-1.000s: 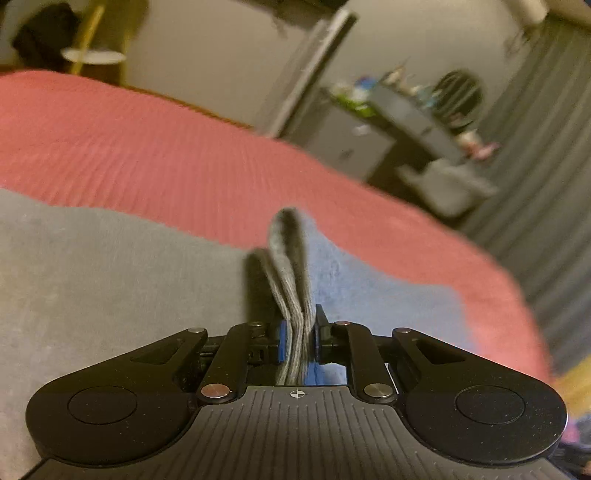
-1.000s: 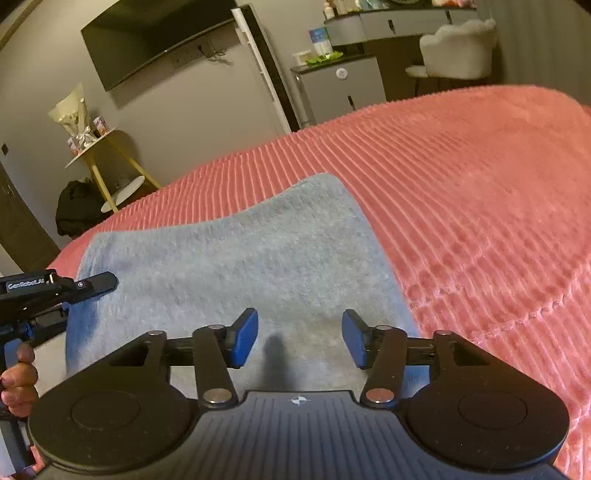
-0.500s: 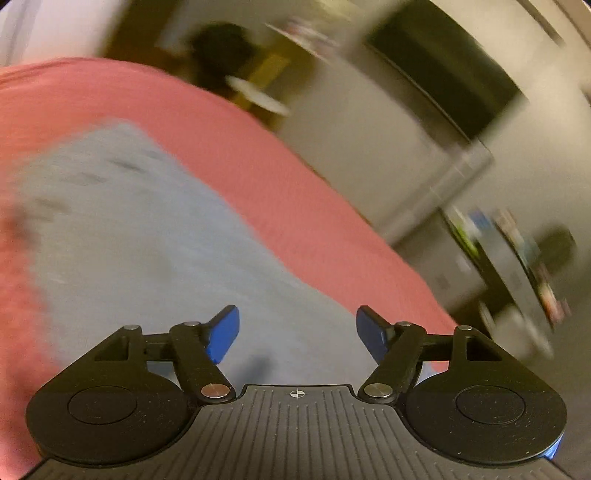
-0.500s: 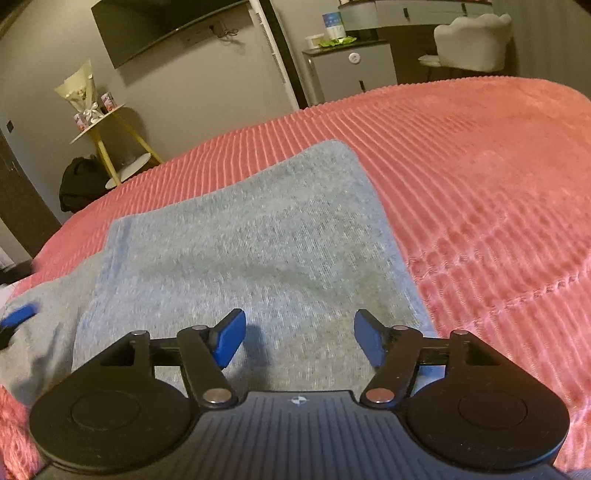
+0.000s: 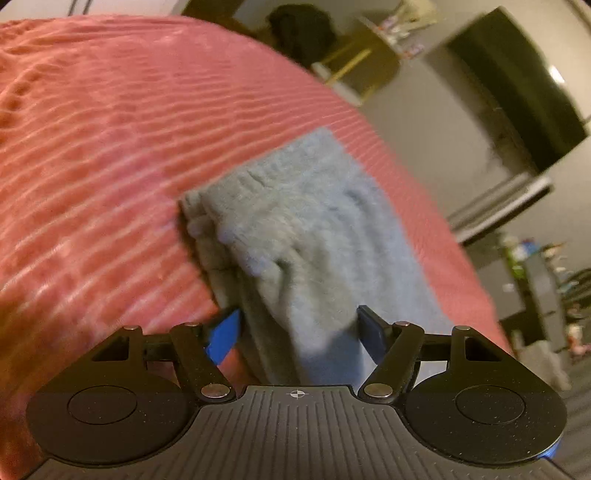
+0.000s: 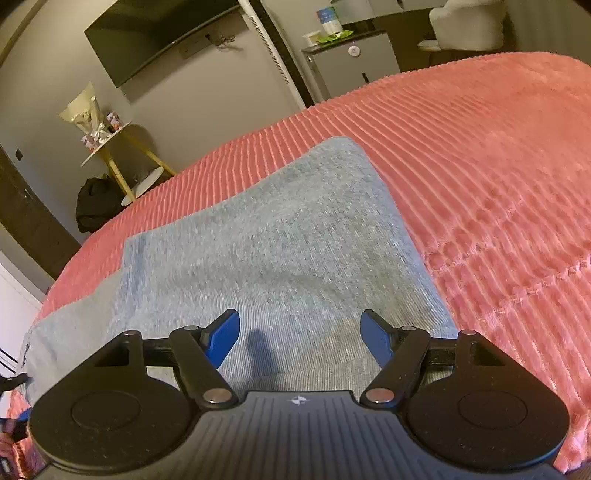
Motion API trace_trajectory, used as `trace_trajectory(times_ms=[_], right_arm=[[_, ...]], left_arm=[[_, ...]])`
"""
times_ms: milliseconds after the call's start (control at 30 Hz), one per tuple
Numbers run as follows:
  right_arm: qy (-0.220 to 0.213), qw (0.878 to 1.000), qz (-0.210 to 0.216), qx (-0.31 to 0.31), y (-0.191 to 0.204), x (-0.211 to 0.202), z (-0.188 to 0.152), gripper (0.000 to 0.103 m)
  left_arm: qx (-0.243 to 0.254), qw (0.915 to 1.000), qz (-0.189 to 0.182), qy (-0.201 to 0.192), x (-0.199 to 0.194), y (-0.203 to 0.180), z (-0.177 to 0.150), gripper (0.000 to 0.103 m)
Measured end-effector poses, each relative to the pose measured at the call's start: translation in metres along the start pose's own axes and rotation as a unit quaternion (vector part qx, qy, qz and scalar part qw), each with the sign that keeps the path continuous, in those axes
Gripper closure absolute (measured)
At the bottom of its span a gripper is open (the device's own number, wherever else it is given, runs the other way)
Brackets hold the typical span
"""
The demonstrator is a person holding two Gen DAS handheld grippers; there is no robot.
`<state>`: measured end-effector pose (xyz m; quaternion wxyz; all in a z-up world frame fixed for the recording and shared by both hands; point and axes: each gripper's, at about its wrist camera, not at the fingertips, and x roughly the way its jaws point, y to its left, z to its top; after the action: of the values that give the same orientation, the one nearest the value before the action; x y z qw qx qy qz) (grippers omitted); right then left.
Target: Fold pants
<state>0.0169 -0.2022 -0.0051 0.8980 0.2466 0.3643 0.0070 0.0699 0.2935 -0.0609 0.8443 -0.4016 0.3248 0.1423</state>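
Your left gripper has just opened its fingers; the folded end of the grey pants lies between them, ungripped. Your right gripper has been opening too (nothing held), fingers wide above the pants, which lie flat on the red bed.

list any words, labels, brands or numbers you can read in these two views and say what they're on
None can be read.
Blue and white container on the grey cabinet: print too small.
Small pink boxes on the round yellow-legged side table: print too small.
Black gripper bodies: a small round cross mark only, no letters.
Grey knit pants, ribbed coral bedspread: no text.
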Motion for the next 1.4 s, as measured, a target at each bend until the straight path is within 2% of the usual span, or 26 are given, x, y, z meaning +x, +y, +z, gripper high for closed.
trace_trajectory(times_ms=[67, 100, 167, 233, 300, 333, 433, 533, 667, 700, 733, 833, 900, 1000, 1100, 1167, 1267, 1333, 1400], right_arm=[[0.000, 1.000, -0.001, 0.001, 0.000, 0.000, -0.001, 0.030], [-0.001, 1.000, -0.001, 0.001, 0.001, 0.001, -0.001, 0.029], [-0.001, 1.000, -0.002, 0.002, 0.002, 0.002, 0.000, 0.028], [-0.003, 1.000, -0.001, 0.001, 0.003, 0.003, -0.001, 0.027], [-0.004, 1.000, 0.000, 0.002, 0.002, 0.005, 0.000, 0.026], [-0.004, 1.000, 0.001, 0.003, 0.002, 0.006, 0.000, 0.025], [-0.004, 1.000, 0.002, -0.004, 0.003, 0.009, 0.001, 0.022], [-0.004, 1.000, 0.003, -0.011, 0.003, 0.009, 0.000, 0.022], [-0.006, 1.000, 0.007, 0.003, 0.001, 0.009, 0.001, 0.022], [-0.007, 1.000, 0.008, 0.006, 0.001, 0.009, 0.001, 0.022], [-0.009, 1.000, 0.007, 0.007, 0.001, 0.008, 0.001, 0.022], [-0.015, 1.000, 0.004, 0.012, 0.001, 0.008, 0.001, 0.022], [-0.018, 1.000, 0.004, 0.014, 0.001, 0.006, 0.001, 0.022], [-0.023, 1.000, 0.007, 0.009, 0.001, 0.003, 0.000, 0.023], [-0.033, 0.999, 0.010, 0.005, 0.001, -0.004, 0.001, 0.023], [-0.042, 0.999, 0.012, -0.001, 0.002, -0.010, 0.002, 0.023], [-0.067, 0.997, 0.026, 0.011, 0.001, -0.026, 0.005, 0.023], [-0.073, 0.995, 0.055, 0.044, -0.004, -0.037, 0.009, 0.023], [-0.064, 0.992, 0.081, 0.072, -0.008, -0.045, 0.012, 0.023]], left_arm=[[-0.016, 0.9999, -0.002, 0.002, 0.008, 0.004, 0.006, 0.027], [-0.032, 0.9994, 0.004, 0.010, 0.009, 0.004, 0.009, 0.030], [-0.055, 0.9985, 0.004, 0.001, -0.005, 0.004, 0.013, 0.031], [-0.023, 0.9994, 0.006, -0.026, -0.021, 0.003, 0.010, 0.026], [0.004, 0.9996, 0.015, -0.022, -0.019, 0.008, 0.007, 0.022], [0.005, 0.9997, 0.020, -0.010, -0.017, 0.013, 0.003, 0.022], [-0.026, 0.9995, -0.016, -0.010, -0.018, 0.030, -0.002, 0.020], [-0.021, 0.9988, -0.042, -0.010, -0.007, 0.029, 0.005, 0.020], [-0.034, 0.9992, -0.021, -0.004, 0.009, 0.018, 0.017, 0.021], [-0.037, 0.9993, -0.009, -0.006, 0.009, 0.013, 0.019, 0.036], [-0.025, 0.9996, 0.003, -0.009, 0.007, 0.007, 0.019, 0.057], [0.038, 0.9988, 0.013, -0.027, -0.006, -0.022, 0.017, 0.071], [0.088, 0.9949, 0.014, -0.046, -0.023, -0.045, 0.014, 0.073], [0.163, 0.9832, 0.001, -0.082, -0.050, -0.087, 0.005, 0.075], [0.244, 0.9631, -0.029, -0.111, -0.082, -0.139, -0.012, 0.075], [0.300, 0.9445, -0.055, -0.122, -0.101, -0.177, -0.031, 0.075], [0.369, 0.9152, -0.111, -0.117, -0.121, -0.235, -0.073, 0.075], [0.403, 0.8982, -0.138, -0.108, -0.120, -0.268, -0.101, 0.075], [0.423, 0.8887, -0.157, -0.083, -0.114, -0.293, -0.139, 0.074]])
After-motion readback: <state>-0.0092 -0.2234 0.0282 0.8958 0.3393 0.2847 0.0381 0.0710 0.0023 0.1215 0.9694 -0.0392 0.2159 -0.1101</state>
